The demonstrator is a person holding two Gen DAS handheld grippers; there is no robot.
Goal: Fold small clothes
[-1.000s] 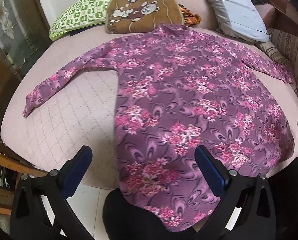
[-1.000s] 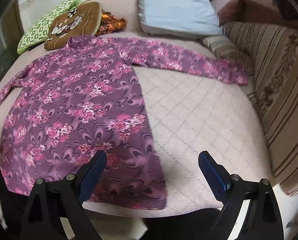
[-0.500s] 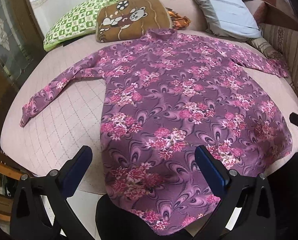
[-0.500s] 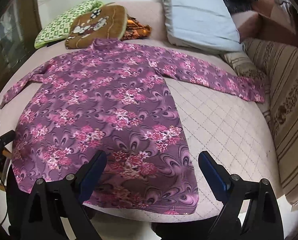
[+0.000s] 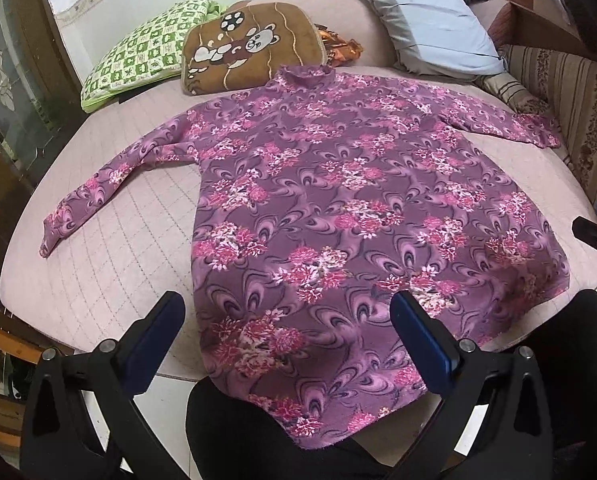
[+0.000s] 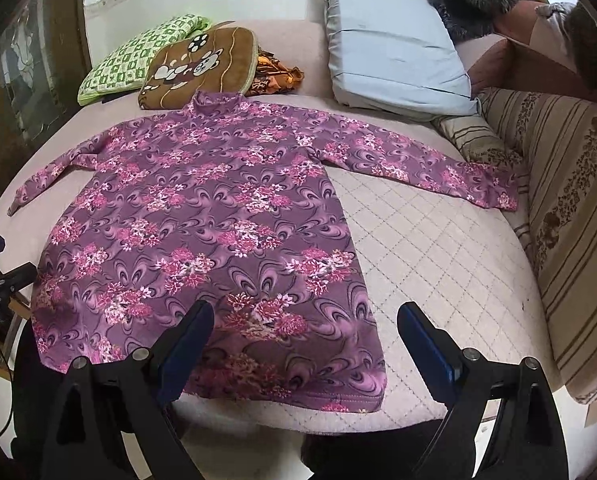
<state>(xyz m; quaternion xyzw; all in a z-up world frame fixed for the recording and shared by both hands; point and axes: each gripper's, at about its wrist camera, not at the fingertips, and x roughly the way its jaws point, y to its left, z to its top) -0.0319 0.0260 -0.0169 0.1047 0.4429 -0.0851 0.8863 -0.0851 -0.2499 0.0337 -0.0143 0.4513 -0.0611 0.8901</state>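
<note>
Just beyond collar (image 5: 307, 73), bear cushion (image 5: 254, 46)

Soft, even indoor light falls across both wrist views, with no hard shadows on the bed (image 5: 98, 280) and only a faint dark band under the garment (image 6: 202, 220) hem. Heavy fisheye distortion bows the bed's edge and blackens the corners (most strongly at upper left). The centre is sharp; the dark fingers (image 5: 418, 340) near the lens look slightly soft. The pale pillow (image 6: 390, 48) reads bright, not blown out.
</note>
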